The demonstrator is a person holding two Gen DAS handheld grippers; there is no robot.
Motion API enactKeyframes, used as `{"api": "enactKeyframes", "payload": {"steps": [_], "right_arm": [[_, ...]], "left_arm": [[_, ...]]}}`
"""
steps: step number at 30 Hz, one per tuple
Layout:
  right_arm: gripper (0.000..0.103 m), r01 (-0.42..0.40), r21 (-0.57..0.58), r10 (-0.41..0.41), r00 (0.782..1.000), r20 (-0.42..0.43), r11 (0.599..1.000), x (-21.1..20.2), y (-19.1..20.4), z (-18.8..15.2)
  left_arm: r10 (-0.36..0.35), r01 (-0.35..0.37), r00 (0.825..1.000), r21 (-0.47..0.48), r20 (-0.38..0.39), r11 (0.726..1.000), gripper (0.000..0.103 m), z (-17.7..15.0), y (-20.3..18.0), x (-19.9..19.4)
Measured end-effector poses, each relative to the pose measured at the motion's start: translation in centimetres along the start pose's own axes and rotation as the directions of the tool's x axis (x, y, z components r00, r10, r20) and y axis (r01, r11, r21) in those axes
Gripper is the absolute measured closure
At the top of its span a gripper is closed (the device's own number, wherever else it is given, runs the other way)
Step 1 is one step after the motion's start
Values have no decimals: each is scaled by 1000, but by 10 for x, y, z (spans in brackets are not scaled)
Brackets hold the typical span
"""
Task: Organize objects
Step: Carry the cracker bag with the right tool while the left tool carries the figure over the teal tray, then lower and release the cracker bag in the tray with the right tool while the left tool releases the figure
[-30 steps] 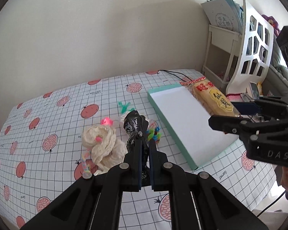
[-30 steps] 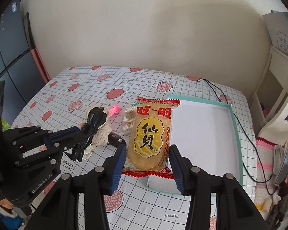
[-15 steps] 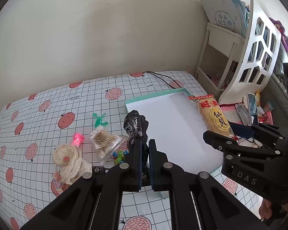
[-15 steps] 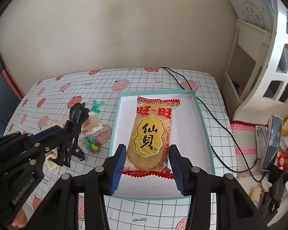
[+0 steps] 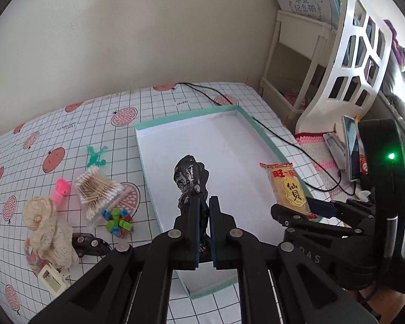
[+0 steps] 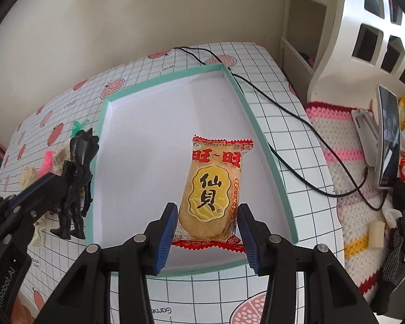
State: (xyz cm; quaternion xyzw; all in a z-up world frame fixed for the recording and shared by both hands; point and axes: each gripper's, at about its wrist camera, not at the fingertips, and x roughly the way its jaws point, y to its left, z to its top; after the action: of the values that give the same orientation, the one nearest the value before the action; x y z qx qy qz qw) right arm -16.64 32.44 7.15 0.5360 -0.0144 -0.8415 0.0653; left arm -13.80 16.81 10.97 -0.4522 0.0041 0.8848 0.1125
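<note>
Clamping the snack packet, the right claw hovers over the tray.

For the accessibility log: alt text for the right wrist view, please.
The right gripper holds a yellow rice cracker packet above the white inside of a teal-rimmed tray. At left, the left gripper holds a black figurine over the tray's edge.

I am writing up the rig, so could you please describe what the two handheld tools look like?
Both are matte black plastic with silver screw heads at the joints. The left tool has two slim black fingers with dark blue inner pads. The right tool has wider fingers faced with ribbed blue pads. Its body carries raised "DAS" lettering and a green light. The left body reads "GenRobot.AI".
</note>
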Motion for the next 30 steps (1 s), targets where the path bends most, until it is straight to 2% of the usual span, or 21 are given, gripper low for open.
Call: {"api": "enactKeyframes", "payload": {"steps": [5,12,17,21,30], "right_arm": [[54,12,29,-11,999,-37,1000,17,-6,-6],[54,59,-37,-61,995,-80,998,31,6,-12],[54,59,-56,-64,993,-97,997,35,12,-14],[54,45,-45,-50,994,-102,998,36,10,-13],[52,47,-52,-52,993,-103,998,37,12,-15]], "left_arm": [[-16,12,997,-50,-81,999,97,-10,3,27],[37,-32,994,49,-105,998,96,-20,-15,39],[19,-13,993,53,-113,999,95,-22,-19,40],[-25,26,992,4,-126,1000,94,-22,-13,42],[-67,60,990,-57,-127,997,90,-20,-5,41]]}}
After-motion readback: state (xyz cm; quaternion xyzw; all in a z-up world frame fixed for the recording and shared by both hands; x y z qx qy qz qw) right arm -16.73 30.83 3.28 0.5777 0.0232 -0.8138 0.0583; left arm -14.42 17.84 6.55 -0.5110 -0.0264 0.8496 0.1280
